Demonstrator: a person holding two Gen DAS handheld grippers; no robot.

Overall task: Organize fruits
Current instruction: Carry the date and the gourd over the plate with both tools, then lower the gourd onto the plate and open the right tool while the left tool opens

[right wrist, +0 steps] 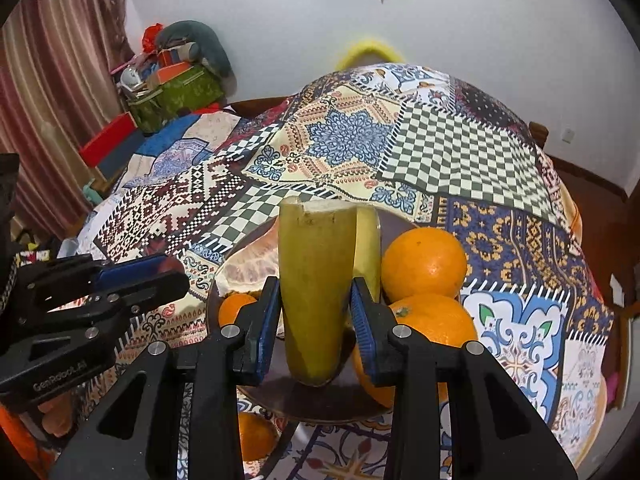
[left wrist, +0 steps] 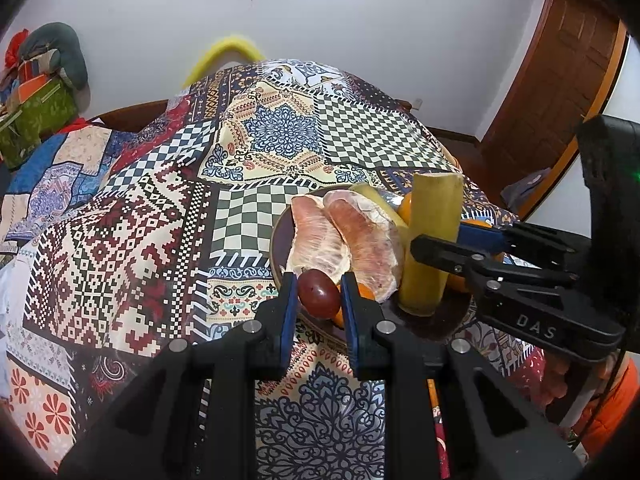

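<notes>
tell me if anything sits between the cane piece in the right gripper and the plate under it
Nothing visible does. The right gripper holds the cane piece upright, and its lower end is right at a bare patch of the plate. Oranges crowd its right side, pomelo its left.

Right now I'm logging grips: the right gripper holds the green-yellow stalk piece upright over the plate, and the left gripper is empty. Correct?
Not quite: the left gripper is shut on a dark red round fruit, as the left wrist view shows. The right gripper does hold the green-yellow stalk piece upright over the plate.
</notes>
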